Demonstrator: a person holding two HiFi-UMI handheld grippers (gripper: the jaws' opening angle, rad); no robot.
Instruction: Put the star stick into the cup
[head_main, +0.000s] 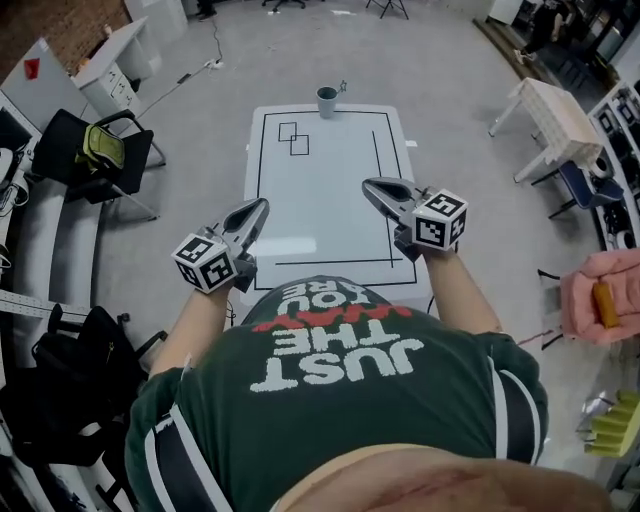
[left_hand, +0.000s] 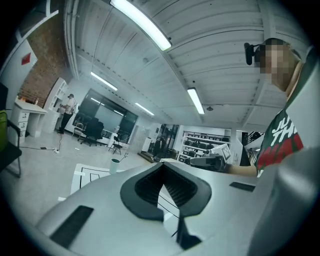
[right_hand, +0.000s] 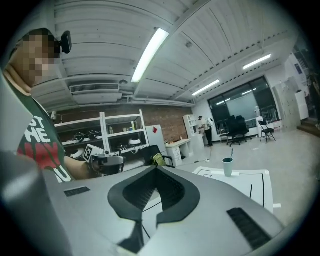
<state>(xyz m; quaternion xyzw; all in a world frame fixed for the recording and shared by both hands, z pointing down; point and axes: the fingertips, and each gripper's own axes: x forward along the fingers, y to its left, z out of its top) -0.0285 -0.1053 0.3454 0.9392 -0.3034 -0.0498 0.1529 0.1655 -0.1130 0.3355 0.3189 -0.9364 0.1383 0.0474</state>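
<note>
Over the near edge of the table, I am holding my left gripper and my right gripper side by side, both pointing toward the far end. Each one is pressed together at the tips, with nothing between the dark ribbed pads.

Far ahead, the cup is standing upright at the middle of the table's far edge, well apart from both grippers. The star stick is showing just to its right, and from the right gripper view it seems to be rising out of the rim. I cannot tell for sure whether it is resting inside or standing behind.

If it is not yet in, I am judging that one gripper should be travelling the length of the table and spreading before it arrives. It should be pinching the stem low and keeping it upright. The cup looks light, a small tapered green round, so a nudge could be tipping it. The stick is very thin with a small star on top. The table is smooth and white, with black lines.
</note>
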